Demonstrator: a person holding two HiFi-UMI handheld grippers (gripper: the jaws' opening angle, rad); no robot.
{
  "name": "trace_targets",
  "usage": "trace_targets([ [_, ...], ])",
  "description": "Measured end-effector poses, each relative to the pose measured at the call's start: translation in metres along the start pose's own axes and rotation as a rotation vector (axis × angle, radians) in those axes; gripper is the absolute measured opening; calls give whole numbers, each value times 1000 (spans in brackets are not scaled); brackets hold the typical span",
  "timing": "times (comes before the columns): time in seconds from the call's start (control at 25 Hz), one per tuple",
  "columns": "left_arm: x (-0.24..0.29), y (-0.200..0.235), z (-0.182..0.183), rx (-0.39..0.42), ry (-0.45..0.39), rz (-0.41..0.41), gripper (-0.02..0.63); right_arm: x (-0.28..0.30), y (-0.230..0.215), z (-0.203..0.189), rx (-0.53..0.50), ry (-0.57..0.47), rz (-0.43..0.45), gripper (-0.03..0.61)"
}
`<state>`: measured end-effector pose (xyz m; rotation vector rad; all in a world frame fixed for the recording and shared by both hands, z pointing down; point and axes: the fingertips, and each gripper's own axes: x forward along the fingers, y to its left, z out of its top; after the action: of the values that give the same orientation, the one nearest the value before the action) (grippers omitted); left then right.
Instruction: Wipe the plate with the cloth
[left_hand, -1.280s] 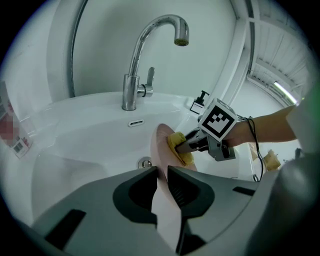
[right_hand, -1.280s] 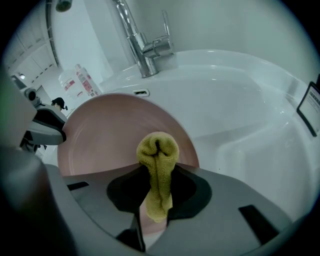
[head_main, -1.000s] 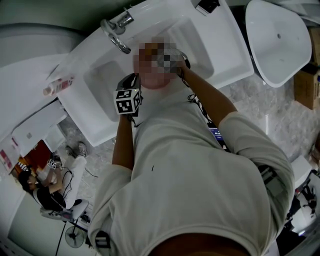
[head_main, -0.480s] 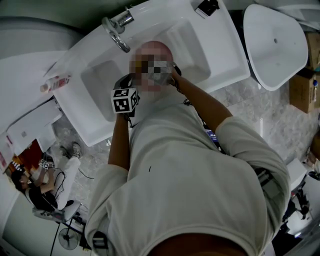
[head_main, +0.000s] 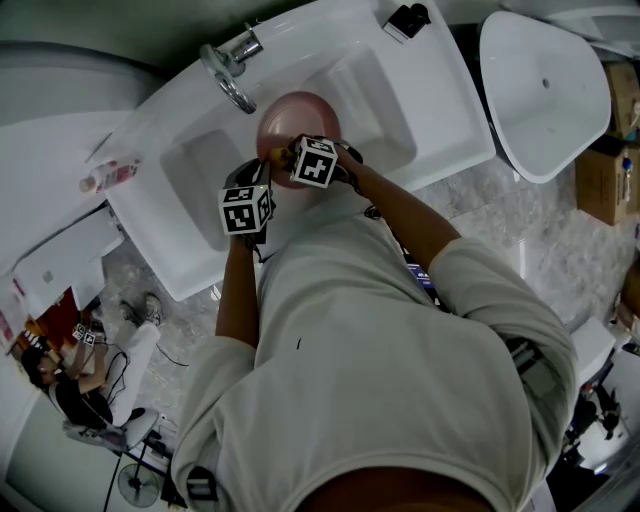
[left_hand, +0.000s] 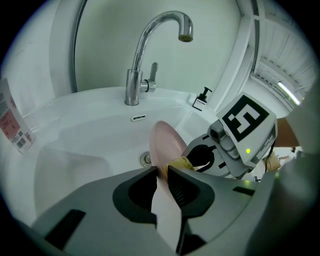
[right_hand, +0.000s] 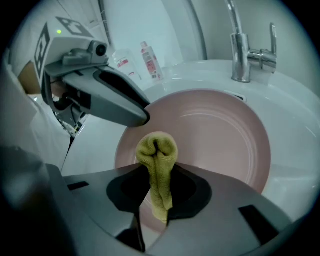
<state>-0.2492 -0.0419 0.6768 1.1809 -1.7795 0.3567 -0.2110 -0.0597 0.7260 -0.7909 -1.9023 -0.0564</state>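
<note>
A pink plate (head_main: 297, 112) is held tilted on edge over the white sink (head_main: 190, 170). My left gripper (left_hand: 161, 172) is shut on the plate's near rim (left_hand: 165, 142). In the right gripper view the left gripper (right_hand: 107, 95) clamps the plate (right_hand: 220, 135) at its left edge. My right gripper (right_hand: 156, 172) is shut on a folded yellow cloth (right_hand: 157, 155), whose bunched end rests against the lower left of the plate's face. In the head view the right gripper (head_main: 292, 152) sits over the plate, close beside the left gripper (head_main: 266, 162).
A chrome faucet (left_hand: 145, 60) stands behind the basin, and the drain (left_hand: 145, 159) lies below the plate. Bottles (right_hand: 147, 60) stand on the counter's far side. A tube (head_main: 105, 178) lies left of the sink. A second white basin (head_main: 545, 85) sits at the right.
The right gripper with the cloth has shifted across the plate toward the left gripper and rolled its wrist. The left gripper has kept its hold on the plate's rim.
</note>
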Motion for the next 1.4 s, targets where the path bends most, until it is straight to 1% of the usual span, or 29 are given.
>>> trace_targets([
  [0.16, 0, 1, -4, -17, 14, -1, 78, 4, 9, -16, -147, 108, 23, 84],
  [0.32, 1, 3, -10, -8, 43, 10, 75, 10, 11, -37, -252, 223, 6, 84],
  [0.4, 2, 3, -11, -11, 49, 14, 69, 13, 11, -48, -263, 264, 1, 84],
  [0.6, 5, 7, -12, -44, 52, 26, 60, 14, 0, -74, -210, 332, -20, 85],
  [0.72, 5, 8, -15, -52, 59, 26, 57, 11, -15, -85, -157, 351, -59, 85],
  [0.88, 5, 6, -14, -34, 65, 15, 57, 4, -39, -94, -57, 342, -101, 86],
  [0.96, 6, 2, -13, -20, 68, 9, 57, 1, -52, -97, 20, 320, -110, 86],
  [1.0, 7, -1, -12, -13, 68, 6, 57, -2, -58, -97, 77, 306, -114, 86],
  [1.12, 8, -4, -10, -4, 66, -6, 60, -9, -74, -97, 274, 253, -133, 86],
  [1.2, 8, -5, -9, 0, 67, -8, 60, -14, -87, -94, 371, 209, -165, 86],
  [1.32, 8, -5, -9, 1, 67, -9, 60, -23, -113, -83, 457, 108, -239, 86],
  [1.4, 7, -4, -9, 2, 67, -11, 61, -27, -127, -75, 508, 37, -267, 86],
])
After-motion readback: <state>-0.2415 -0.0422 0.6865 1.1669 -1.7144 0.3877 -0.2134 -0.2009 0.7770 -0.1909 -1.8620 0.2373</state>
